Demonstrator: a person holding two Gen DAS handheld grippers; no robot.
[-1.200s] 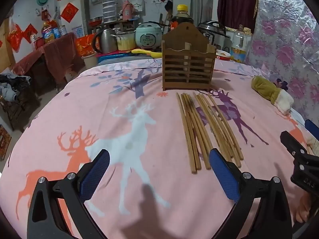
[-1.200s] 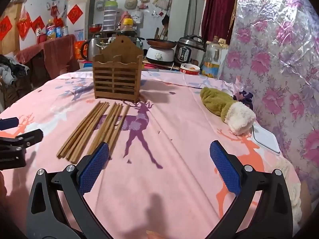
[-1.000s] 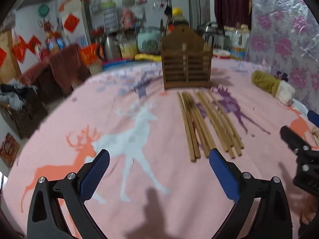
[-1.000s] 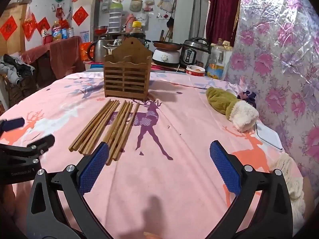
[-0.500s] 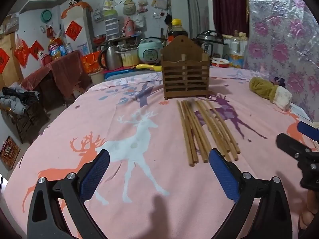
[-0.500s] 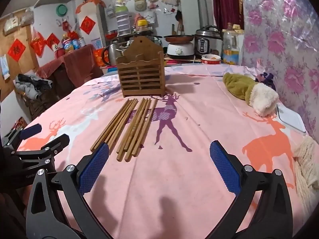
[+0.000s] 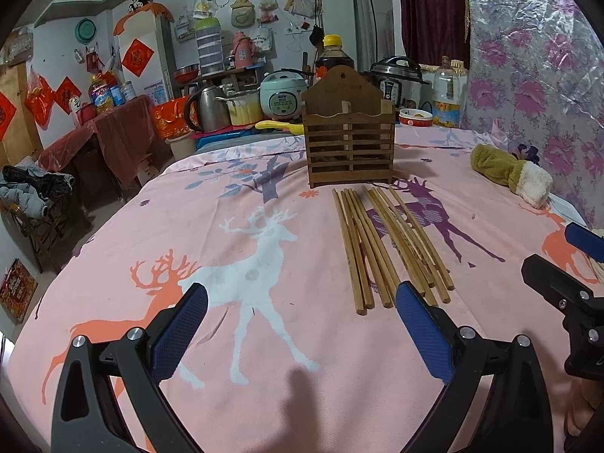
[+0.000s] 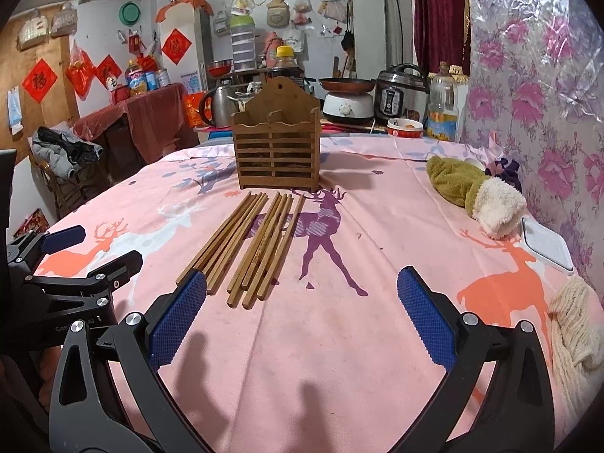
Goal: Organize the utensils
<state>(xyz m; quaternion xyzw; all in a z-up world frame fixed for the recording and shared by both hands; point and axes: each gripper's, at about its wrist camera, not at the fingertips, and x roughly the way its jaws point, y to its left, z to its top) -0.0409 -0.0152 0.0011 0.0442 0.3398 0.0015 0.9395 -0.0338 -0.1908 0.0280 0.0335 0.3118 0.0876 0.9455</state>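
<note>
1. Pink tablecloth (image 8: 339, 339) printed with deer in white, orange and purple covers my table.
2. Olive plush bundle with a cream fleece cuff (image 8: 475, 188) lies at my right, by the foil wall.
3. White flat tray-like item (image 8: 547, 245) just beyond it, near the table edge; can't tell what it is.
4. Cream knitted cloth (image 8: 573, 324) at the near right edge.
5. Behind the table: steel kettle (image 7: 205, 107), pale rice cooker (image 7: 283, 98), black pressure cooker (image 8: 400, 90), oil bottle (image 8: 443, 113), small red-rimmed bowl (image 8: 406, 126).
6. Red paper decorations (image 8: 39, 79) on the left wall.
7. Clothes heaped on a chair (image 8: 64, 151), far left.
</note>
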